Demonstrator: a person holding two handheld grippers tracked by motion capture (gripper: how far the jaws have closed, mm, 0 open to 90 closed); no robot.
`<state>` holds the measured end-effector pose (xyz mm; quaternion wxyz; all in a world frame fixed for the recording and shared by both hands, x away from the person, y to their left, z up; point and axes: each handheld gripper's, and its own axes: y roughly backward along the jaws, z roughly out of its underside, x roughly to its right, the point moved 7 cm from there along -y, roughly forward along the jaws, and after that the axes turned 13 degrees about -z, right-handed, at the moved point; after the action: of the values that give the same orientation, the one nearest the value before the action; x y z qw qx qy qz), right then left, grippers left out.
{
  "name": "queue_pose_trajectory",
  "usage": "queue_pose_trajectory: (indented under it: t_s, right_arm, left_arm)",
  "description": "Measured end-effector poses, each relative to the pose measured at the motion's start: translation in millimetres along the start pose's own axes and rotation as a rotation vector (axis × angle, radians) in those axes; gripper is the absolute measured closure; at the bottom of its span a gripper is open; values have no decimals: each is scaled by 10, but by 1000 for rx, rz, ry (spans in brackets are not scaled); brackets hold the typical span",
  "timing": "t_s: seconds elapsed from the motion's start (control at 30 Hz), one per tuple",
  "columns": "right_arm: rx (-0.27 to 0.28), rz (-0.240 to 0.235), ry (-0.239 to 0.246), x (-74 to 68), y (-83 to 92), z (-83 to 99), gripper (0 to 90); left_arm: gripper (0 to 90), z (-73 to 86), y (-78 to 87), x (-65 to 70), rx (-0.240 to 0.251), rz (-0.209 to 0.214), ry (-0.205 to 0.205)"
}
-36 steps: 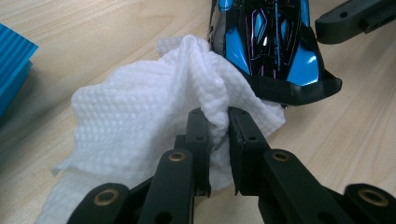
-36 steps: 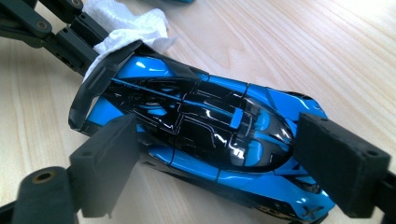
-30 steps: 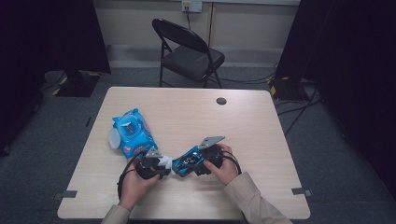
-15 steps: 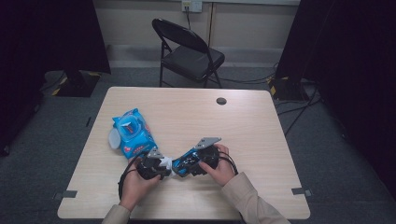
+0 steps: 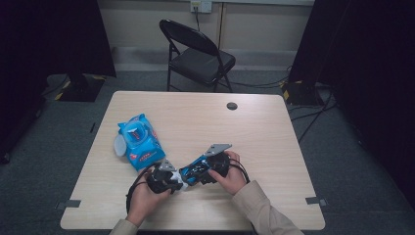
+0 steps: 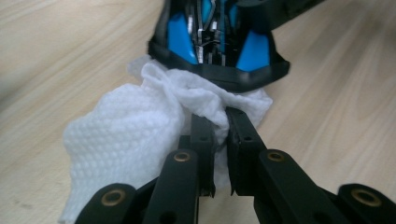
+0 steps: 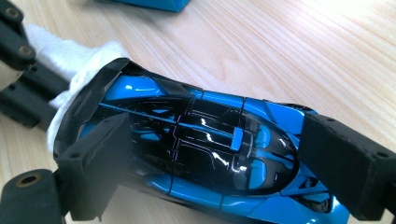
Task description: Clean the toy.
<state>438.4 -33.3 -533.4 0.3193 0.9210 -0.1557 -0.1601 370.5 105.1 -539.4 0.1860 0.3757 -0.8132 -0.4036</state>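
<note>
A blue and black toy car [image 7: 196, 135] lies between the pads of my right gripper [image 7: 219, 158], which is shut on its two sides. In the high view the car [image 5: 195, 172] is low over the table's front, held by the right gripper [image 5: 205, 169]. My left gripper [image 6: 218, 119] pinches a white wipe [image 6: 126, 140]; its jaws have just been closing on the wipe. The bunched wipe presses against the car's black end [image 6: 219, 74]. From the right gripper view the wipe [image 7: 70, 60] sits at that same end.
A blue wipes packet [image 5: 139, 142] lies on the wooden table [image 5: 264, 132] left of the hands. A black round cap [image 5: 232, 105] is set in the table's far side. A black folding chair [image 5: 200, 54] stands beyond the table, and cables run over the floor at the right.
Both hands stay nearly where they were at the table's front. The car and wipe remain pressed together.
</note>
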Motion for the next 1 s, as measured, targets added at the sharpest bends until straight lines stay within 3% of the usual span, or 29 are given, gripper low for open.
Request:
queue_pose_trajectory:
  t_s: [0.37, 0.7, 0.83, 1.0]
  right_arm:
    - [1, 1, 0, -1, -1, 0, 99]
    - [5, 1, 1, -1, -1, 1, 99]
    - [6, 0, 1, -1, -1, 1, 99]
    - [9, -1, 3, 0, -1, 3, 99]
  left_arm:
    - [831, -35, -25, 236, 0, 40, -36]
    - [833, -47, -17, 436, 9, 103, -70]
    - [837, -30, 49, 452, 12, 112, -72]
    - [840, 54, 178, 378, 12, 107, -65]
